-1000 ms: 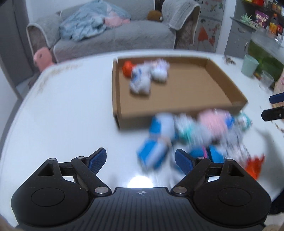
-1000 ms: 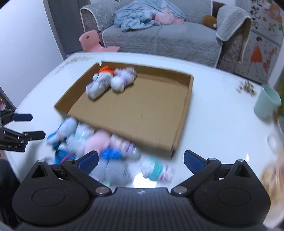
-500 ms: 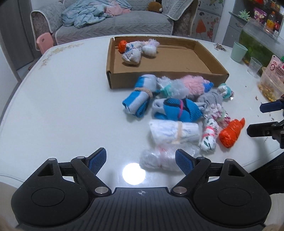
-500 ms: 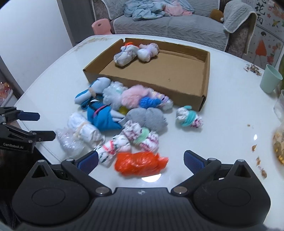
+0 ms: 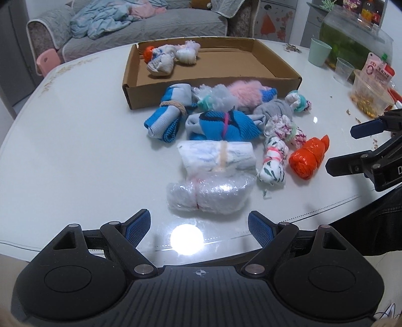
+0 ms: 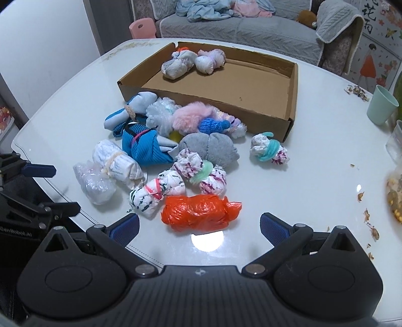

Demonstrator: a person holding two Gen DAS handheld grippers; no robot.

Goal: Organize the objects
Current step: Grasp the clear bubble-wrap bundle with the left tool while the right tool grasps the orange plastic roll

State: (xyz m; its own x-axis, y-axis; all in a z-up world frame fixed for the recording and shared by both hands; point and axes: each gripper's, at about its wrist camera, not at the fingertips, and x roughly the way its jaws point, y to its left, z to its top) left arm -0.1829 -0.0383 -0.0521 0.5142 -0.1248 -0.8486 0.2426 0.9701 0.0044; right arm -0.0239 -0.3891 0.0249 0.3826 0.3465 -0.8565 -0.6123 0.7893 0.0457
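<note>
Several rolled bundles lie in a heap on the white table (image 5: 75,151), in front of a shallow cardboard box (image 5: 276,84) (image 6: 292,105). Three bundles sit in the box's far left corner (image 5: 163,63) (image 6: 178,66). Nearest my left gripper (image 5: 199,226) is a clear plastic roll (image 5: 208,197); the gripper is open and empty just short of it. My right gripper (image 6: 199,226) is open and empty too, with an orange plastic roll (image 6: 198,212) (image 5: 307,157) just beyond its fingertips. A white banded roll (image 5: 217,159) and a blue ribbed bundle (image 5: 223,125) lie further in.
A green cup (image 6: 382,108) (image 5: 319,51), a clear cup (image 5: 344,70) and a tub of snacks (image 5: 369,99) stand at the table's right side, with crumbs scattered nearby. A grey sofa (image 5: 150,22) and pink stool (image 5: 47,61) are beyond the table.
Both grippers have drawn back toward the table's near edge and a little lower; the heap of bundles now lies fully ahead of them. Both stay open.
</note>
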